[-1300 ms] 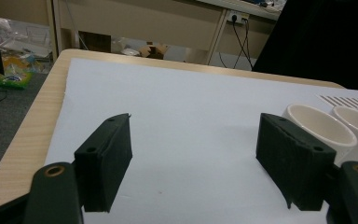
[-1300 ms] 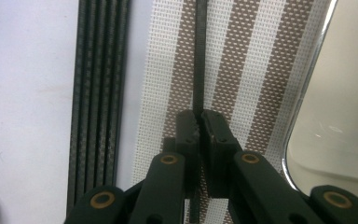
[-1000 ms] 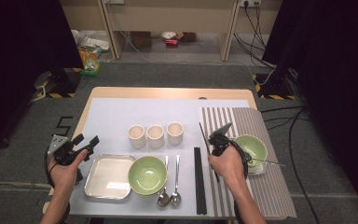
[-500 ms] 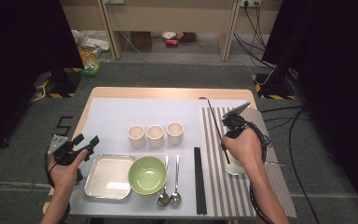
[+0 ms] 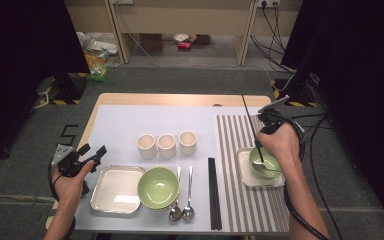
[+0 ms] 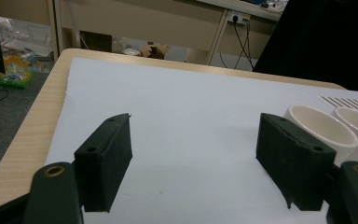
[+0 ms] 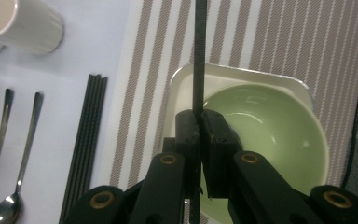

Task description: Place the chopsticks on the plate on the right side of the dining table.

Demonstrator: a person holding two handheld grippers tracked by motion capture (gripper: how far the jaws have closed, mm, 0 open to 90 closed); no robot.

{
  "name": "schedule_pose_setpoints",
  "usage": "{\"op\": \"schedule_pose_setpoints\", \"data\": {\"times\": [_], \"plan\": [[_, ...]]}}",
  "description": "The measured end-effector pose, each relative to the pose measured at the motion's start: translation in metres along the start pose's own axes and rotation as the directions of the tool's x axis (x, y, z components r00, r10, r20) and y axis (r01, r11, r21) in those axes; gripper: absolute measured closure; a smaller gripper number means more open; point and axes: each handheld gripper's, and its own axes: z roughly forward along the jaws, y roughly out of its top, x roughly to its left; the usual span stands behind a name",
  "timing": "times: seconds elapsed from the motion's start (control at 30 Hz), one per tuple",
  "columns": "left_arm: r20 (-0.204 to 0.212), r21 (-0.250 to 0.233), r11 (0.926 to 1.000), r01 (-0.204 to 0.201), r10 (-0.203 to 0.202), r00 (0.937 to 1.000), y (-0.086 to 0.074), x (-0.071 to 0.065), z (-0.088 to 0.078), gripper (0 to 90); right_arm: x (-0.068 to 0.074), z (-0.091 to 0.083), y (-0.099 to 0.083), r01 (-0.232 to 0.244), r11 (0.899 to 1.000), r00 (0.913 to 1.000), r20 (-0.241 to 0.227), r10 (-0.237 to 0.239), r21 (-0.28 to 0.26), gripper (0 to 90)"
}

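My right gripper point(image 5: 265, 131) point(image 7: 199, 121) is shut on a thin black chopstick point(image 5: 250, 125) point(image 7: 199, 56) and points down over a green bowl point(image 5: 269, 167) point(image 7: 270, 135). That bowl sits in a small cream tray point(image 5: 243, 170) point(image 7: 242, 77) on the striped mat point(image 5: 230, 135). The chopstick's lower end reaches into the bowl and its top slants up to the far left. My left gripper point(image 5: 92, 152) point(image 6: 193, 135) stands open and empty over the pale mat at the table's left.
Three cream cups point(image 5: 166, 145) point(image 6: 319, 130) stand mid-table. Near the front lie another cream tray point(image 5: 115, 187), a second green bowl point(image 5: 158, 187), two spoons point(image 5: 182, 195) point(image 7: 25, 135) and several black chopsticks point(image 5: 213, 195) point(image 7: 84, 140).
My right hand has risen and moved right from beside the lying chopsticks, carrying one chopstick over the bowl on the striped mat. The left hand has stayed still.
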Motion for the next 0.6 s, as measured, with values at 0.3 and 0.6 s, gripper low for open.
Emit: {"op": "schedule_pose_setpoints", "data": {"times": [0.3,0.6], "plan": [[-0.001,0.002,1.0,0.002,-0.002,1.0,-0.001,0.0,0.001,25.8,-0.022,-0.003,0.011,0.037,0.999,0.9992,0.018,-0.037,-0.003,86.3],[-0.001,0.006,1.0,0.004,-0.004,1.0,-0.002,0.0,0.002,25.8,-0.04,0.003,0.016,0.159,0.987,0.9869,0.029,-0.159,0.005,86.3]]}}
